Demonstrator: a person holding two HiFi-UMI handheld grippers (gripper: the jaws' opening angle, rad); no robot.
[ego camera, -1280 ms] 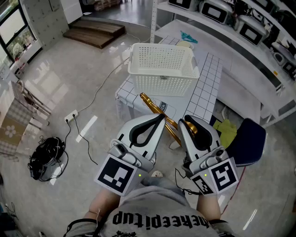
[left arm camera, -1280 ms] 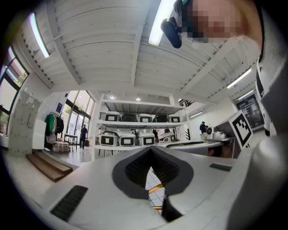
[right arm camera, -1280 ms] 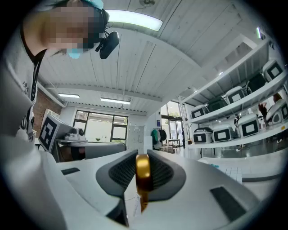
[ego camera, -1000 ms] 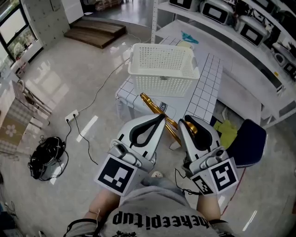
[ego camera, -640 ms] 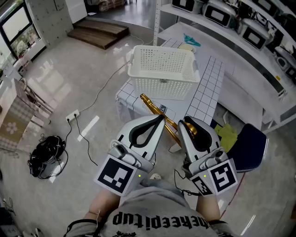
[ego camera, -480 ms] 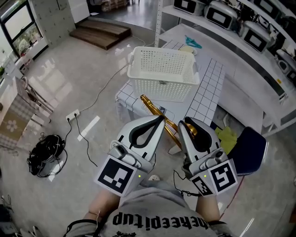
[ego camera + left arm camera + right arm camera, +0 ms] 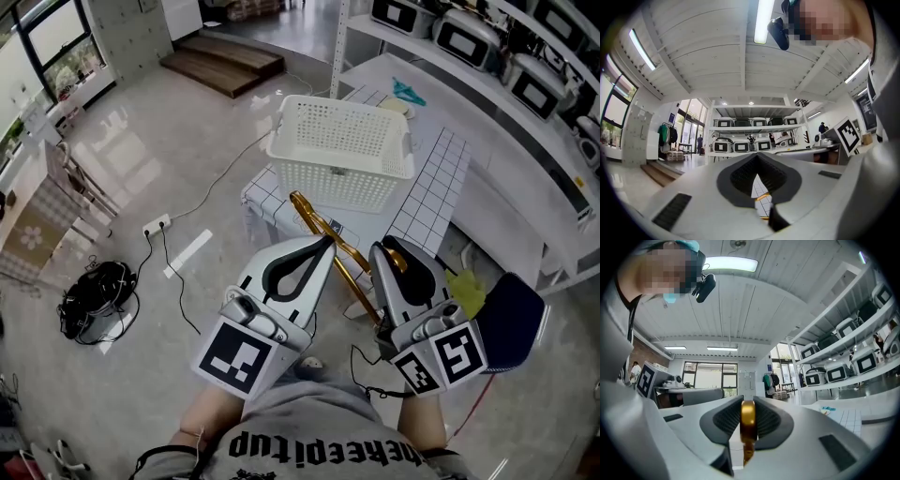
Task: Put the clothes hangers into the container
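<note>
Two grippers are held low in front of the person, side by side, and both point at a small table [image 7: 427, 202] with a white checked cover.

The right gripper [image 7: 386, 248] has a gold clothes hanger [image 7: 319, 220] between its jaws. In the right gripper view the gold clothes hanger [image 7: 748, 420] stands straight up in the middle of the right gripper [image 7: 748, 404], and the dark pads [image 7: 725, 420] press on it from both sides. The jaws are opening a little at this moment, but the hanger is not loose yet. From above, the hanger runs away from this gripper, up and to the left across the front of the table. Its far end is close to the front wall of the white basket [image 7: 281, 150]. It is outside the basket (none of it goes over the rim).

The left gripper [image 7: 328, 240] is closed, with its tips together and nothing in them. In the left gripper view the left gripper [image 7: 757, 155] shows only a small gap lower down, with a bit of table and gold seen through it. From above, its tips are just beside the hanger's bar. I cannot tell if they touch it.

The white basket stands on the far part of the table, well past both grippers. A yellow-green cloth [image 7: 466, 287] lies low on the right, beside the right gripper.
</note>
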